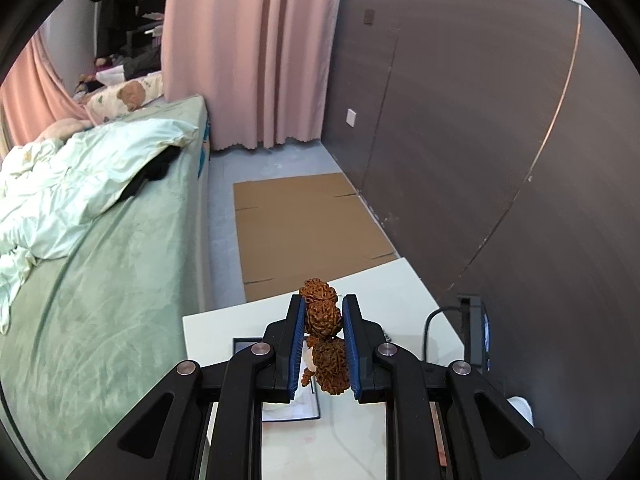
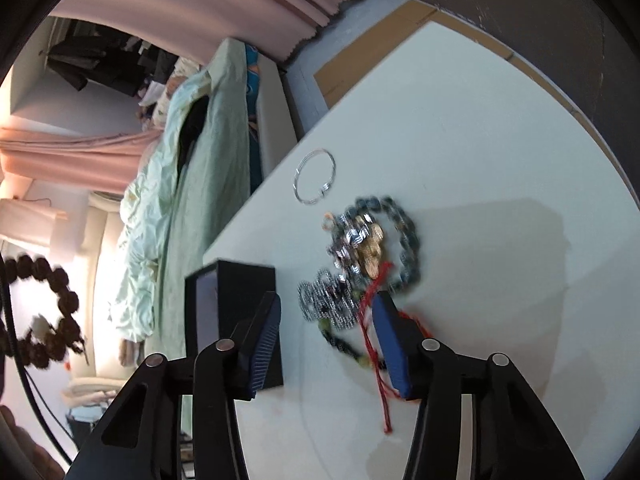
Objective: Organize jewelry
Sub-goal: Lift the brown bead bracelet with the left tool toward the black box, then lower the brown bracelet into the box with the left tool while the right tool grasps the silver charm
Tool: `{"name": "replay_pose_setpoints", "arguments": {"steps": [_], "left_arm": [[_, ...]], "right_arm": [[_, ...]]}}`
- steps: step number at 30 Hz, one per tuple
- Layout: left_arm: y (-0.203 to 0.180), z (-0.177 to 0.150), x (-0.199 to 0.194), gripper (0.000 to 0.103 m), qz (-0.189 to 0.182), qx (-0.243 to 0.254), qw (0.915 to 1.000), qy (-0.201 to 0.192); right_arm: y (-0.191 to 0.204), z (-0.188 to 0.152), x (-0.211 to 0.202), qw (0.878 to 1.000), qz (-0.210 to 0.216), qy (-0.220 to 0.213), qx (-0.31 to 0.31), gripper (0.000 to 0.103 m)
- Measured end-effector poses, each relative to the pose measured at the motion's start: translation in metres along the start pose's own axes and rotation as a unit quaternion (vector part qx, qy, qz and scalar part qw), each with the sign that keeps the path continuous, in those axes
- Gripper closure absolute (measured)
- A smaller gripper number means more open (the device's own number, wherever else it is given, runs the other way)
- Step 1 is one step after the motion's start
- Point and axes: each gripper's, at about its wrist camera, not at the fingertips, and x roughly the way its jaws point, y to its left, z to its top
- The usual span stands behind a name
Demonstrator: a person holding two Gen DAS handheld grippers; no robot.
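Note:
My left gripper (image 1: 322, 312) is shut on a brown knobbly bead bracelet (image 1: 322, 312), held above the white table (image 1: 400, 292) over a black open box (image 1: 246, 345). The same bracelet hangs at the far left of the right wrist view (image 2: 44, 312). My right gripper (image 2: 326, 320) is open just above a heap of jewelry (image 2: 360, 260): silver chains, a dark green bead bracelet, a gold piece and a red cord (image 2: 380, 392). A thin silver bangle (image 2: 314, 176) lies apart, farther along the table. The black box (image 2: 232, 312) stands beside my right gripper's left finger.
A bed with a green cover (image 1: 100, 280) runs along the table's left. Flat cardboard (image 1: 304, 228) lies on the floor beyond the table. A dark wall panel (image 1: 500, 140) is on the right. A black device with a cable (image 1: 476, 332) sits at the table's right edge.

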Motion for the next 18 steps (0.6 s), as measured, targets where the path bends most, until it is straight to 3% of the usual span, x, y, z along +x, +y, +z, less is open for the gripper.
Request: {"name": "replay_pose_setpoints", "arguments": {"steps": [4, 11, 18], "left_arm": [[0.014, -0.003, 0.003, 0.083, 0.004, -0.01, 0.9999, 0.003], [0.038, -0.01, 0.012, 0.083, 0.007, -0.031, 0.9995, 0.009], [0.063, -0.016, 0.025, 0.083, 0.004, -0.058, 0.9982, 0.013]], "right_arm": [[-0.001, 0.004, 0.003, 1.0, 0.007, -0.006, 0.011, 0.059], [0.01, 0.01, 0.018, 0.999, -0.031, -0.015, -0.011, 0.062], [0.028, 0.009, 0.031, 0.992, -0.109, -0.012, -0.059, 0.073]]}}
